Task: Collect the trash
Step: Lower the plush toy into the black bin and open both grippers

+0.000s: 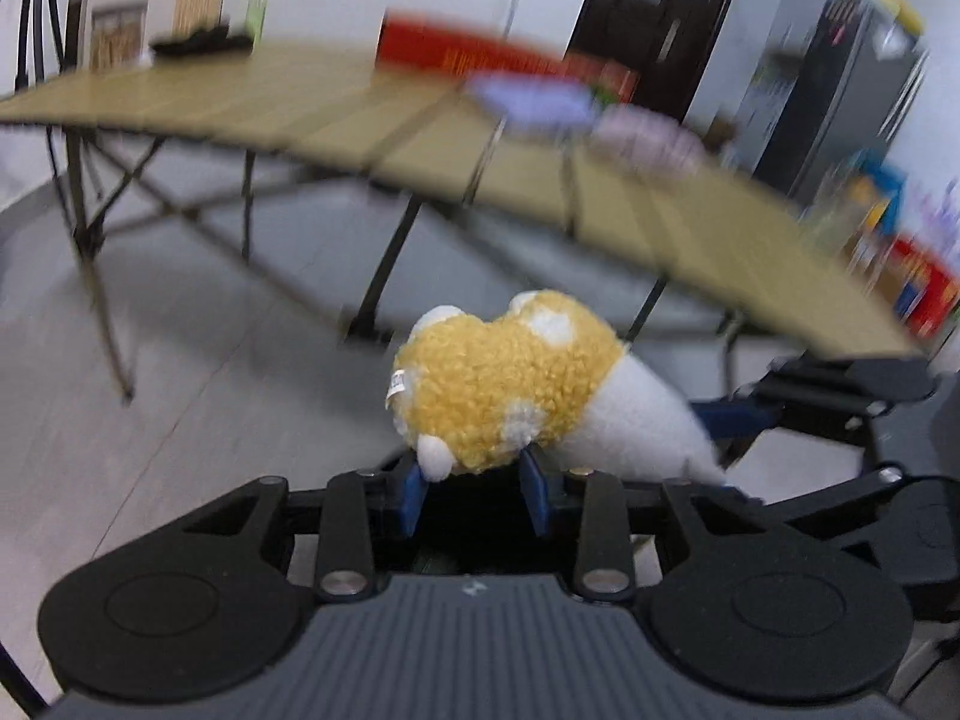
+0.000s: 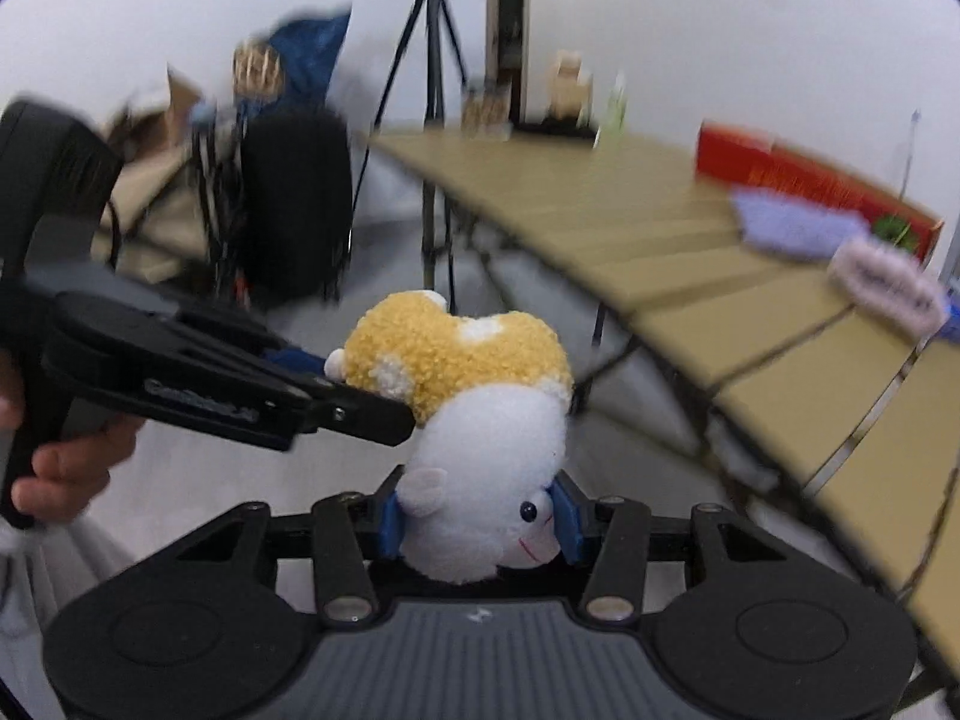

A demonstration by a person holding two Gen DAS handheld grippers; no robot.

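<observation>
A yellow and white plush toy [image 1: 510, 384] hangs in the air below the table's edge, held by both grippers. My left gripper [image 1: 477, 480] is shut on its yellow rear end. My right gripper [image 2: 480, 519] is shut on its white head [image 2: 480, 516], face down. The right gripper comes in from the right in the left wrist view [image 1: 738, 414]. The left gripper comes in from the left in the right wrist view [image 2: 336, 384]. Two crumpled wrappers, purple [image 2: 792, 222] and pink [image 2: 888, 288], lie on the table.
A tan slatted folding table [image 1: 336, 108] stands ahead with a red box [image 2: 804, 180], a black tray [image 1: 198, 42] and small cartons on it. A tripod [image 2: 432, 60] and a black bag [image 2: 294, 198] stand at the far end. A dark fridge [image 1: 852, 96] stands on the right.
</observation>
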